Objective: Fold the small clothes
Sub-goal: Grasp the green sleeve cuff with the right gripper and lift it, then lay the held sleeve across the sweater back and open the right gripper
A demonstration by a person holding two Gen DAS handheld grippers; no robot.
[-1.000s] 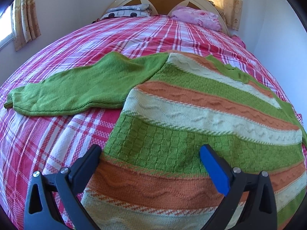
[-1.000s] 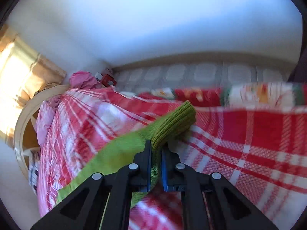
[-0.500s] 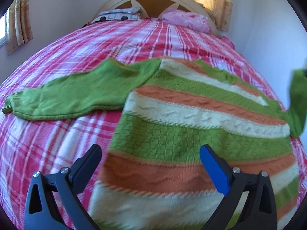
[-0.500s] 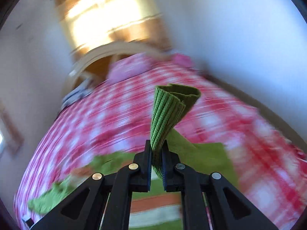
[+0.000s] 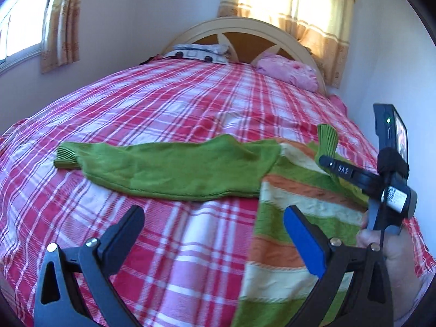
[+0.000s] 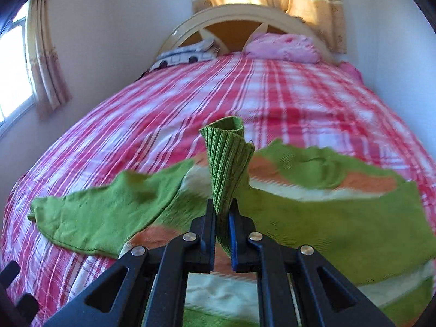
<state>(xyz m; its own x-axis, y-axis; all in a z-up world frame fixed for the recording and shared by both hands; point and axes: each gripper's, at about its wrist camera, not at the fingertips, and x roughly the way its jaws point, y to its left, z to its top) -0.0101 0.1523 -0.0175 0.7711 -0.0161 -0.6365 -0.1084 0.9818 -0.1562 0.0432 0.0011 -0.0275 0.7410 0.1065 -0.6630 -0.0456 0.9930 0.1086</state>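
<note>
Now, striped sweater [image 5: 294,212] spread on the red plaid bedspread [image 5: 169,103], right gripper [image 6: 222,218] clamped on its ribbed green cuff [image 6: 227,158] lifted above the sweater, left gripper [image 5: 215,223] gaping wide over the bedspread beside the sweater, headboard [image 5: 239,31] and sunlit curtains [image 5: 297,2] beyond

Your left gripper [image 5: 215,234] hangs wide open above the bed [image 5: 169,109]; your right gripper [image 5: 331,162] pinches the sweater [image 5: 297,218]'s cuff [image 5: 327,139] near the right edge.

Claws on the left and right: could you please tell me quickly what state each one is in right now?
Left claw: open, holding nothing, above the bedspread.
Right claw: closed on the green sleeve cuff of the striped sweater.
</note>
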